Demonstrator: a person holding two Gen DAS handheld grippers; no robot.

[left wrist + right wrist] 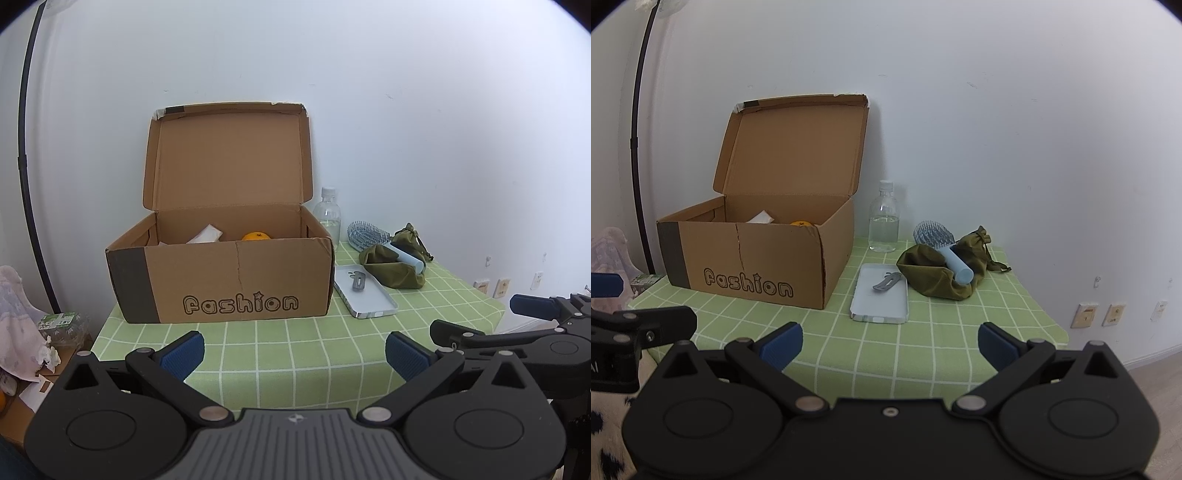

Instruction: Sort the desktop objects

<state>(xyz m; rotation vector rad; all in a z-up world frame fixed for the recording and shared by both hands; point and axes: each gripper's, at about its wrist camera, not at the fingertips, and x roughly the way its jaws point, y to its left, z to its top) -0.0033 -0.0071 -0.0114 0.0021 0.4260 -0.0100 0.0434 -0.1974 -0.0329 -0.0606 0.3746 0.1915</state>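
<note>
An open cardboard box [236,280] [753,258] marked "fashion" stands on the green checked tablecloth [295,354] [905,350]; an orange [255,236] [800,223] and a white packet [205,234] lie inside. To its right lie a pale blue phone case [365,295] [881,295] with a grey clip [358,282] [888,282] on it, an olive cloth bag [395,269] [938,273], a blue hairbrush [373,234] [942,243] and a clear bottle [328,216] [884,221]. My left gripper [294,356] and right gripper [890,347] hover open before the table's front edge, both empty.
The white wall stands right behind the table. A black lamp pole [26,166] [637,147] rises at the left. Clutter and a plastic container [61,325] sit on the floor to the left. Wall sockets [1100,314] are low on the right wall.
</note>
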